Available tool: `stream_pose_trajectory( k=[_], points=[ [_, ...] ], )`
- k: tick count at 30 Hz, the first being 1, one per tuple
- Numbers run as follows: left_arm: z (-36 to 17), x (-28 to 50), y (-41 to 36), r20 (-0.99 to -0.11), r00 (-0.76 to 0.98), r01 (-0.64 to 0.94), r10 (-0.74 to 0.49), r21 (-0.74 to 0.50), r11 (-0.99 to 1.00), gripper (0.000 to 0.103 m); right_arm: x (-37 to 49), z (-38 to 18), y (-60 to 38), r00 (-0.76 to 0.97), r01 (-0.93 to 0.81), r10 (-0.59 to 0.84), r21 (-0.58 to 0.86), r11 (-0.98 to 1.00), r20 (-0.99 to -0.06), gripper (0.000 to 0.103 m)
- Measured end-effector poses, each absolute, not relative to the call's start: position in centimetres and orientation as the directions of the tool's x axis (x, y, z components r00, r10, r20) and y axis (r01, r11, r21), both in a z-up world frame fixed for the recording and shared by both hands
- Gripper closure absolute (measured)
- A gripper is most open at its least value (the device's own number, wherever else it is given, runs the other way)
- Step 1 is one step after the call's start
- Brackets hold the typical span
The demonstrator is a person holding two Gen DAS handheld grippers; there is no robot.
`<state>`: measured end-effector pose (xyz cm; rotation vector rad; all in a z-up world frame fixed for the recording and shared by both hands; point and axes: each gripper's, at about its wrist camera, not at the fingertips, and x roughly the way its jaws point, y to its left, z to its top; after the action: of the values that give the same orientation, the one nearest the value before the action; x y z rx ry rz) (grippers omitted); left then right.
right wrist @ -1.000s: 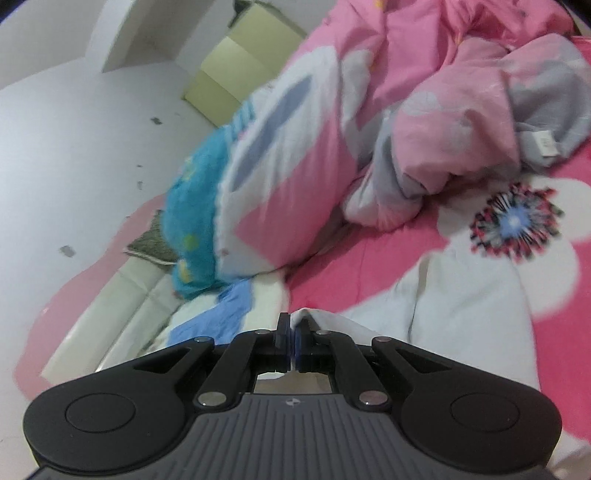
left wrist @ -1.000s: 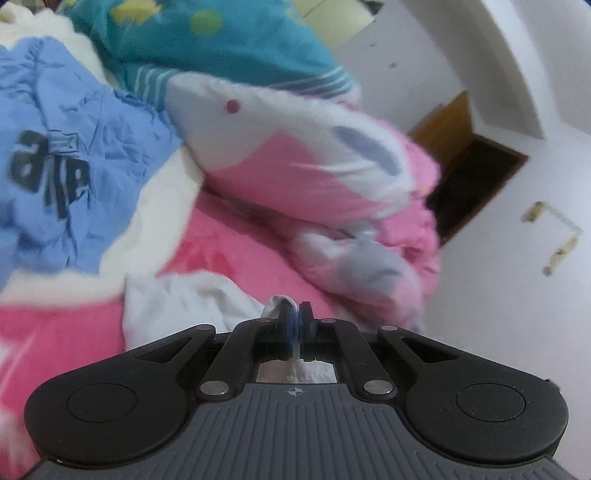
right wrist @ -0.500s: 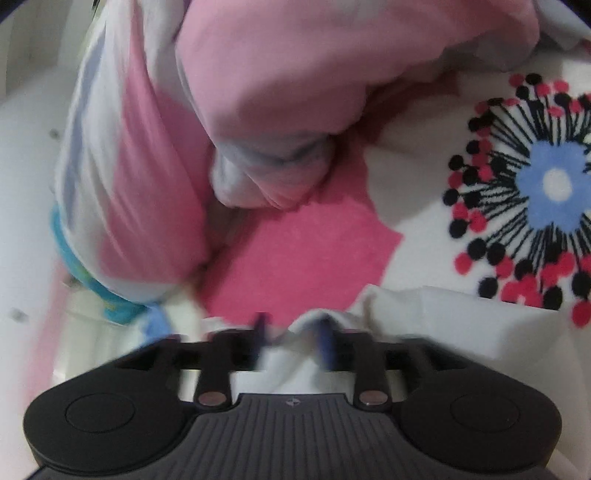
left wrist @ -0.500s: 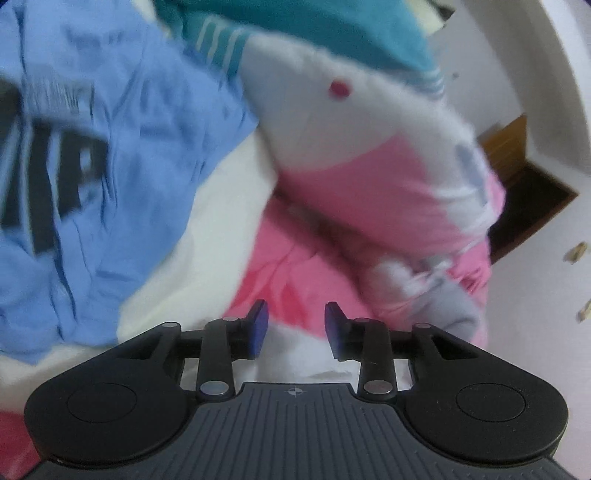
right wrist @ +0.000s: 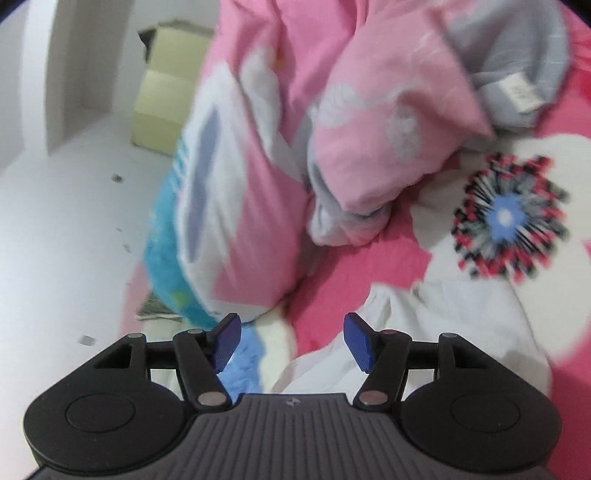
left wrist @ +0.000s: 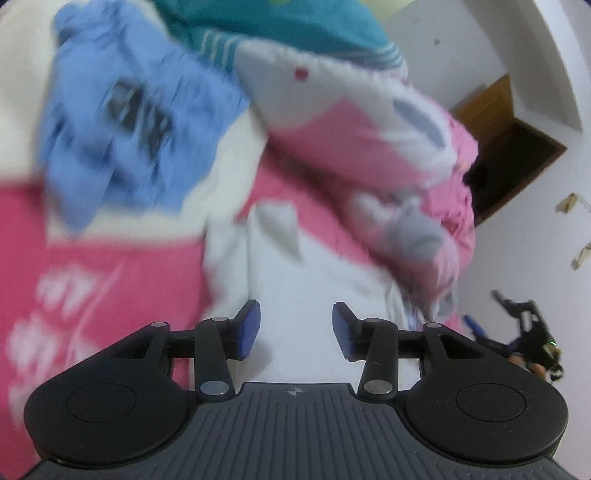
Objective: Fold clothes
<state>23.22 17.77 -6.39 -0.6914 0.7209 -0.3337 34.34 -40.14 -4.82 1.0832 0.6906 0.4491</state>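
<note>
Tongs on both sides stand apart with nothing between the blue pads. Left tongs [left wrist: 295, 330] hover over a white garment [left wrist: 303, 280], which lies on the pink bedsheet [left wrist: 110, 280] and runs from the centre of the left wrist view down toward 6 o'clock, under the pads; whether they touch the cloth cannot be told through the blur. Blue T-shirt [left wrist: 122, 140] with dark lettering, crumpled, sits at 10 o'clock on a pale patch of the sheet, well apart from the white garment. Pink-and-white duvet [left wrist: 369, 147] is heaped from 1 to 3 o'clock, with a teal blanket [left wrist: 280, 26] at 12 behind it. Wooden doorway [left wrist: 513, 147] shows at 2 o'clock against the white wall. Right tongs [right wrist: 292, 343] hang above the edge of the same white garment [right wrist: 443, 332], which spreads from 6 toward 4 o'clock in the right wrist view. A sliver of the blue T-shirt [right wrist: 240, 365] shows just below the left pad. Duvet [right wrist: 332, 129] fills 12 o'clock; a printed flower [right wrist: 508, 218] on the sheet lies at 3 o'clock, near the garment's far edge. Yellow-green cabinet [right wrist: 162, 107] stands at 10 o'clock.
</note>
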Motion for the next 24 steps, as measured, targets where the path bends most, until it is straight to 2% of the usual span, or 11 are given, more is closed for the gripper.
stream_pose_trajectory(
  k=[3, 7, 9, 14, 16, 18, 19, 20, 21, 24],
  points=[
    [-8.3, 20.4, 17.5, -0.474, 0.698, 0.017, -0.536, -0.738, 0.675, 0.054, 28.2, -5.2, -40.9, 0.723, 0.008, 0.632, 0.919, 0.395, -0.278, 0.037],
    [-10.8, 19.7, 16.2, -0.478, 0.674, -0.022, -0.563, -0.775, 0.631, 0.050, 21.8, -8.9, -40.2, 0.652, 0.141, 0.631, 0.885, 0.443, -0.420, 0.036],
    [-12.0, 19.8, 15.4, -0.485, 0.663, -0.047, -0.570, -0.788, 0.614, 0.050, 20.9, -11.2, -39.6, 0.631, 0.208, 0.622, 0.873, 0.440, -0.464, 0.036],
    [-13.6, 22.3, 15.8, -0.452, 0.746, -0.145, -0.489, -0.827, 0.543, 0.051, 24.0, -13.0, -38.5, 0.688, 0.228, 0.543, 0.854, 0.468, -0.481, 0.040],
    [-14.0, 22.9, 15.8, -0.435, 0.769, -0.156, -0.468, -0.838, 0.523, 0.054, 25.2, -13.8, -38.1, 0.709, 0.236, 0.510, 0.846, 0.479, -0.487, 0.047],
    [-14.4, 23.5, 15.5, -0.432, 0.786, -0.163, -0.442, -0.835, 0.526, 0.069, 26.5, -14.5, -37.7, 0.729, 0.245, 0.477, 0.837, 0.489, -0.492, 0.066],
    [-14.6, 23.7, 15.3, -0.438, 0.791, -0.174, -0.427, -0.830, 0.530, 0.074, 27.0, -14.7, -37.5, 0.738, 0.250, 0.461, 0.834, 0.492, -0.493, 0.072],
    [-14.8, 23.9, 15.0, -0.444, 0.796, -0.185, -0.412, -0.825, 0.533, 0.087, 27.2, -14.9, -37.3, 0.746, 0.256, 0.447, 0.832, 0.492, -0.494, 0.083],
    [-14.9, 24.0, 14.9, -0.451, 0.796, -0.194, -0.404, -0.822, 0.535, 0.093, 27.5, -15.0, -37.1, 0.754, 0.262, 0.433, 0.830, 0.492, -0.494, 0.092],
    [-13.9, 23.3, 14.8, -0.455, 0.795, -0.201, -0.401, -0.822, 0.534, 0.099, 27.1, -14.2, -36.6, 0.780, 0.241, 0.406, 0.828, 0.507, -0.476, 0.097]
  ],
)
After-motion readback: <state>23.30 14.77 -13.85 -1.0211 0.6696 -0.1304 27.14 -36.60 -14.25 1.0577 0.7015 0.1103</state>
